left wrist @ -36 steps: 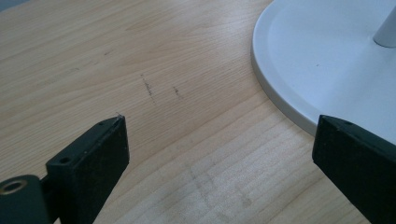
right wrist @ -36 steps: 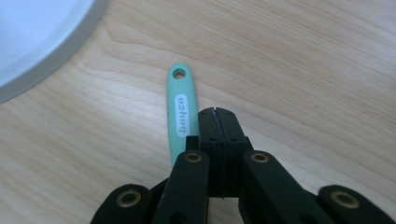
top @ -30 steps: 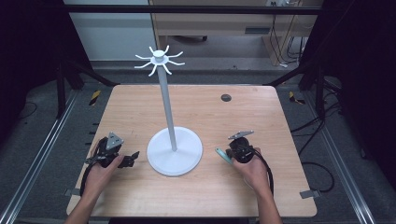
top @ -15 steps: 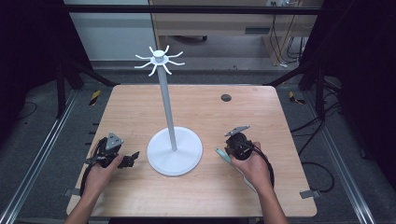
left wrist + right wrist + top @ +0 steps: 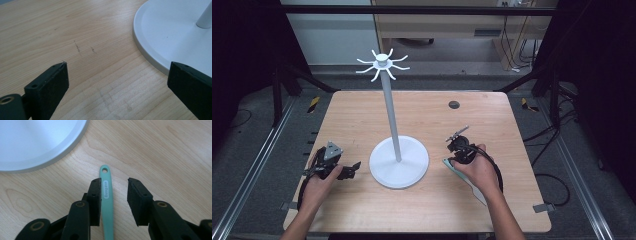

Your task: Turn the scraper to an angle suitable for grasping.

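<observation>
Two parted right gripper (image 5: 114, 195) jaws astride green handle (image 5: 107, 200), seemingly touching one.

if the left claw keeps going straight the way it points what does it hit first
Most likely the rim of the white stand base. The left claw is open over bare table, with the base just ahead and toward its right jaw. Straight ahead may clear the rim narrowly; depth is unclear.

Lighting's pretty even from overhead, so the pale wooden tabletop (image 5: 362, 120) looks bright while the room around it drops to near black. The white round metal stand base (image 5: 399, 161) throws barely any shadow. High view is soft and low-detail. Both gripper views are sharper on the grain, with mild glare across the base.
</observation>
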The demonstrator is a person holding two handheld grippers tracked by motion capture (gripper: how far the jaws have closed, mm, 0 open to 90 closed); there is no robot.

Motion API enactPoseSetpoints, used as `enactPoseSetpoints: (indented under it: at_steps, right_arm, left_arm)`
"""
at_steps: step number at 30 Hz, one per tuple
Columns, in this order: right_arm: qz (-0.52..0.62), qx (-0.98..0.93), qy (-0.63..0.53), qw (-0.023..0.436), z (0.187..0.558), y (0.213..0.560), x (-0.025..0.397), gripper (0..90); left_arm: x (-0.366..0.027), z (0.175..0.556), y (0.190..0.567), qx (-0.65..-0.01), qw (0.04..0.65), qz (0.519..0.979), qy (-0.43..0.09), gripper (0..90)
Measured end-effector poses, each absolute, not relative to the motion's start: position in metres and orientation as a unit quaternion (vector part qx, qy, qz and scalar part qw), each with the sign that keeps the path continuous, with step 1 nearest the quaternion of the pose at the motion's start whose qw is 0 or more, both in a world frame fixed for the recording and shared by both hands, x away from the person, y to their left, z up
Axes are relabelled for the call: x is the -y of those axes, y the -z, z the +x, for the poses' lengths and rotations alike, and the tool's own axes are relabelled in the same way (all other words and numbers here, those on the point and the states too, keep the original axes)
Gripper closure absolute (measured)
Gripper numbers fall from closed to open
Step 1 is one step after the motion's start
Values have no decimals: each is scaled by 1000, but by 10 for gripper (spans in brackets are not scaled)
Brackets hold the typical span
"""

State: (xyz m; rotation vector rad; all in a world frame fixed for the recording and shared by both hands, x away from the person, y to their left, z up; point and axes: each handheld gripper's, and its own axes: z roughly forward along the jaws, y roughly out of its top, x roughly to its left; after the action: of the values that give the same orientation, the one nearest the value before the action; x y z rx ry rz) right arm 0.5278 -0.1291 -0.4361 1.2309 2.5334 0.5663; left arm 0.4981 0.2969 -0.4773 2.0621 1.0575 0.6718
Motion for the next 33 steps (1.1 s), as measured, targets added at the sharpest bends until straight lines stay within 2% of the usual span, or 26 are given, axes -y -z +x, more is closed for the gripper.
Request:
enactPoseSetpoints:
  at_steps: [5, 33]
  right_arm:
    - [422, -879, -186, 123, 532, 437, 127, 611]
    - [417, -893, -142, 89, 543, 457, 117, 665]
  left_arm:
    - [-297, 498, 477, -410, 359, 797, -260, 33]
    - [-295, 497, 477, -405, 359, 800, -259, 33]
